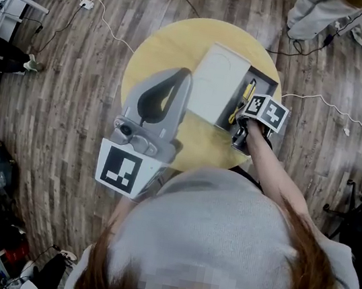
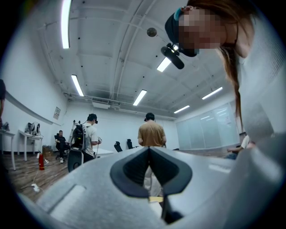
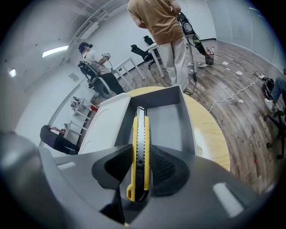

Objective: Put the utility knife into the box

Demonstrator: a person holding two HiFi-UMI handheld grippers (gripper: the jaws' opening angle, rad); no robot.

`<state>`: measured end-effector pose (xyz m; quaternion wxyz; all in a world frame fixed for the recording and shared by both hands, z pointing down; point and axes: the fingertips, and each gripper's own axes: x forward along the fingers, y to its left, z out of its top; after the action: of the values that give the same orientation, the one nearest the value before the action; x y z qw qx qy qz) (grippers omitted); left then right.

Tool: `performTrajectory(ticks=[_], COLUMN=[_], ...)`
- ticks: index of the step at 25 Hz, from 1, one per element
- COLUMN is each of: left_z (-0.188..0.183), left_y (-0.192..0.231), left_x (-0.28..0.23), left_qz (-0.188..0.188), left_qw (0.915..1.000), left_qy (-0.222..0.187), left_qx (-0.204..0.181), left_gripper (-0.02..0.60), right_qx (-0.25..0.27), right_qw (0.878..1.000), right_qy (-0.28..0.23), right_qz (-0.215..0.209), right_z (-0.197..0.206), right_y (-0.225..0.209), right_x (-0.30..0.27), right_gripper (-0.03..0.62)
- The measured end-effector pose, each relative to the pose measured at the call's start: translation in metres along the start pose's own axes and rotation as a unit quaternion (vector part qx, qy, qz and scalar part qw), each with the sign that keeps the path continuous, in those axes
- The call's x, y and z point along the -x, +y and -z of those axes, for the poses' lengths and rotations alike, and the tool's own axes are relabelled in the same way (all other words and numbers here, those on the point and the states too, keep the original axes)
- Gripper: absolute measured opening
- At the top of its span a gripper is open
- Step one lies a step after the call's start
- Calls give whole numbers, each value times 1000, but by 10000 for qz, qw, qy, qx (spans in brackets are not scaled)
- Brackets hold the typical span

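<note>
Right gripper is the claw that matters. Its jaws are clamped on the rear half of the yellow utility knife, with one ribbed pad on each flat side. The knife's long axis runs straight out along the jaws, blade end forward, pointing into the open grey compartment of the box. That compartment lies directly ahead and below, to the right of the white lid covering the rest.

In the head view the knife sits lengthwise along that narrow slot, so I judge the alignment already good. I cannot tell whether the tip touches the floor. The coming move should need only a short drop and a release.

My left gripper hangs above the round table, jaws together on nothing, tilted up at the ceiling.
</note>
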<state>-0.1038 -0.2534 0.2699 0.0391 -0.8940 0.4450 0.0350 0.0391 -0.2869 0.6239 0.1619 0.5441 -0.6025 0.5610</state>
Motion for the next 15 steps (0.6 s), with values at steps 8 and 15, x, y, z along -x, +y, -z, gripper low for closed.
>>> performTrajectory(ticks=[8, 15], left_z=[0, 3], left_y=[1, 3], left_x=[3, 3], left_qz=[-17, -11], left_qw=[10000, 10000], left_qy=[-83, -20], left_qx=[24, 94], left_gripper=[3, 3], right_qx=[49, 5], right_qw=[9998, 9991], right_qy=[155, 376], right_qz=[127, 210], right_z=[2, 9], right_y=[-2, -5], right_x=[-7, -16], right_gripper=[117, 117])
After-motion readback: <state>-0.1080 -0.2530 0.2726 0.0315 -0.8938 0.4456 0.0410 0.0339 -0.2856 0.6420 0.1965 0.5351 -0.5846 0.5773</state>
